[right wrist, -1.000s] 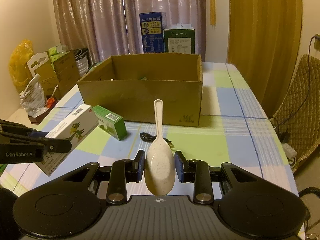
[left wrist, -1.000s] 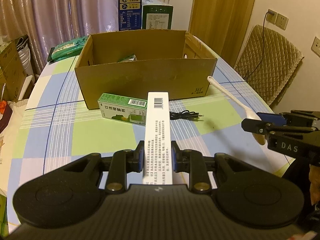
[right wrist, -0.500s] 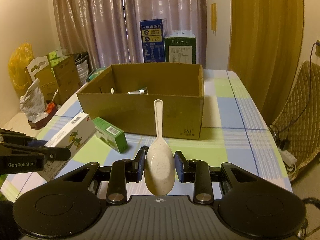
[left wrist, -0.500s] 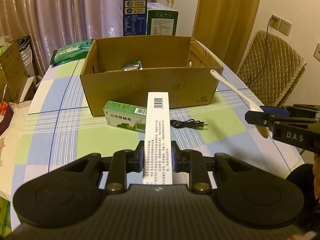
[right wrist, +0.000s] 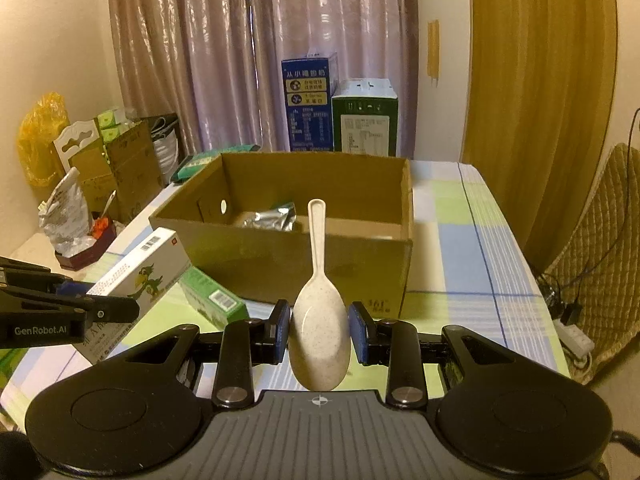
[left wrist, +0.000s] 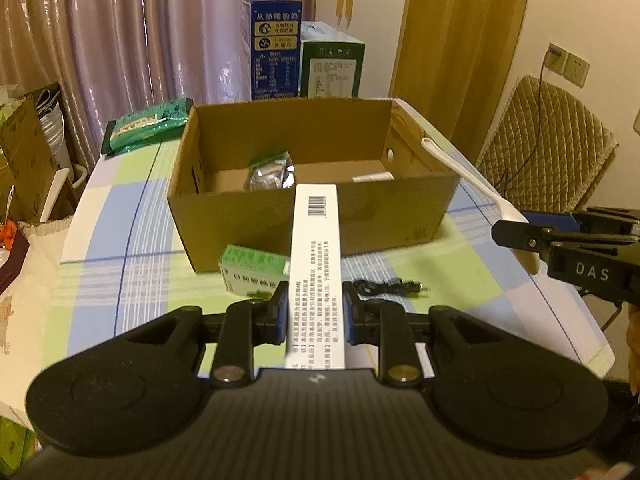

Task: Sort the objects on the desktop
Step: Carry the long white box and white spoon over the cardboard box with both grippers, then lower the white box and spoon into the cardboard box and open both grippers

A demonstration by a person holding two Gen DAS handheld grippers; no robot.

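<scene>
On checked tablecloth (left wrist: 100,216), cardboard box (left wrist: 312,216); curtains (right wrist: 224,60) behind.

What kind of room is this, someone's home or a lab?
Most likely a home, perhaps a dining room. A checked tablecloth covers the table, long curtains hang behind it, and a quilted chair stands by a wall socket. Household cartons and bags sit around.

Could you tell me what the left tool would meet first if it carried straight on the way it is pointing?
Probably the cardboard box: the white carton held in the left tool points at its near wall, close to the rim, though depth is unclear and it might just pass over.
</scene>
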